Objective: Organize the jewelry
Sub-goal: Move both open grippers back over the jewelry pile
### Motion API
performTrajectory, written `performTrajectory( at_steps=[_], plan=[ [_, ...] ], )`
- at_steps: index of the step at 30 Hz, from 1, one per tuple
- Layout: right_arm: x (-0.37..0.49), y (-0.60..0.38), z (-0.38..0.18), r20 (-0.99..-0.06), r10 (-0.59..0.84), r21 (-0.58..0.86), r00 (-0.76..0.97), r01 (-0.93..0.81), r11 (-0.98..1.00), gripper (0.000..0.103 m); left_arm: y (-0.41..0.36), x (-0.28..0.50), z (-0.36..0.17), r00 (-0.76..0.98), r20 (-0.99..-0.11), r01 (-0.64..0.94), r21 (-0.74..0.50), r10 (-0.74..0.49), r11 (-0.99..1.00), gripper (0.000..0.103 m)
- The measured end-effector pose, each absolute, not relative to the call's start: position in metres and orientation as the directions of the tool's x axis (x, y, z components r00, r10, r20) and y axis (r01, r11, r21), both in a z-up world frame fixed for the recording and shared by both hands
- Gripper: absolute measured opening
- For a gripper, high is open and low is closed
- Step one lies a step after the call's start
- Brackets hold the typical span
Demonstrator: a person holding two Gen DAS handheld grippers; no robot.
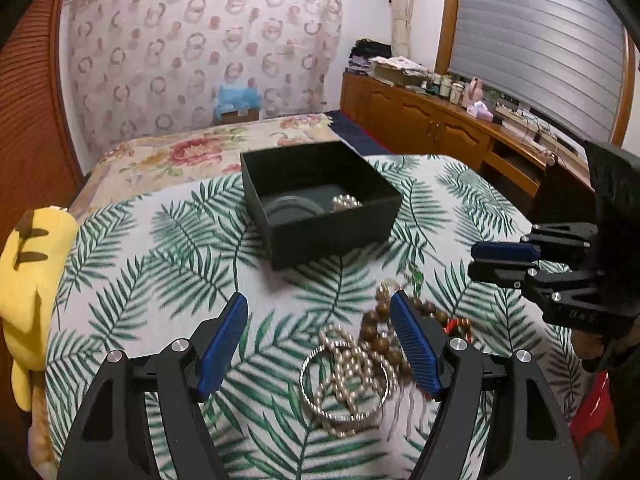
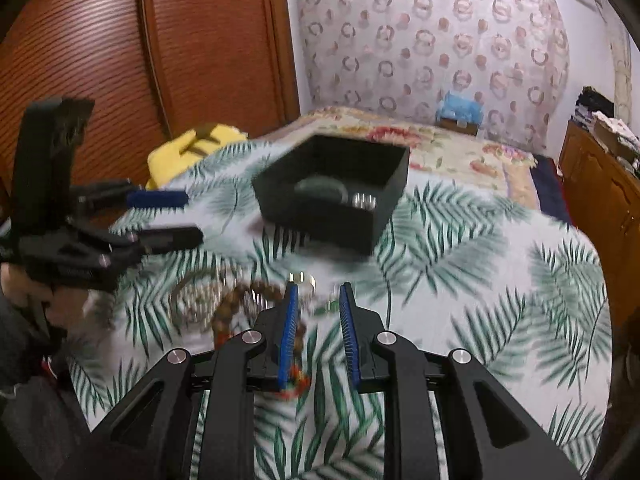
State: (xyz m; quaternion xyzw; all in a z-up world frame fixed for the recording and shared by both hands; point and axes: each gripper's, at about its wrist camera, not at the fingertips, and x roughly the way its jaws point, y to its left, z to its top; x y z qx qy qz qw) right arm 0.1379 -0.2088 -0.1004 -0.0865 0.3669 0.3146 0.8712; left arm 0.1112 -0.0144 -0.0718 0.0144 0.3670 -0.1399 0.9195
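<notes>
An open black box [image 1: 320,208] sits squarely on a leaf-print cloth [image 1: 160,248], its square walls upright and its lid off. Inside, on the dark floor, lies a glassy round bangle [image 1: 294,208], flat, with a small cluster of pearly beads [image 1: 346,202] just beside it toward one corner. Nearer the camera, apart from the box, a tangled heap of jewelry rests on the same cloth: a silver bangle [image 1: 344,384] lying flat, a white pearl strand [image 1: 352,364] coiled across and through it, and a brown wooden-bead bracelet [image 1: 376,328] touching the pearls. A little green piece [image 1: 416,278] lies just beyond the heap, too blurred to identify.
</notes>
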Motion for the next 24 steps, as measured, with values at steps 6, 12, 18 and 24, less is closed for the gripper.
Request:
performTrajectory(
  at_steps=[6, 12, 18, 24],
  plan=[
    [0.129, -0.212, -0.117, -0.728, 0.48, 0.096, 0.49, -0.62, 0.779, 0.023, -0.02, 0.101, -0.081, 0.672, -0.699, 0.278, -0.067, -0.244, 0.958, 0.076],
    [0.127, -0.208, -0.132, -0.766, 0.463, 0.097, 0.445, -0.632, 0.769, 0.023, -0.024, 0.095, -0.087, 0.658, -0.706, 0.288, -0.083, -0.26, 0.954, 0.076],
    [0.128, -0.204, -0.139, -0.779, 0.458, 0.097, 0.428, -0.639, 0.763, 0.023, -0.027, 0.095, -0.096, 0.643, -0.719, 0.289, -0.091, -0.264, 0.953, 0.076],
    [0.125, -0.202, -0.139, -0.772, 0.465, 0.089, 0.433, -0.651, 0.753, 0.008, -0.031, 0.096, -0.099, 0.636, -0.724, 0.293, -0.09, -0.265, 0.952, 0.076]
  ],
)
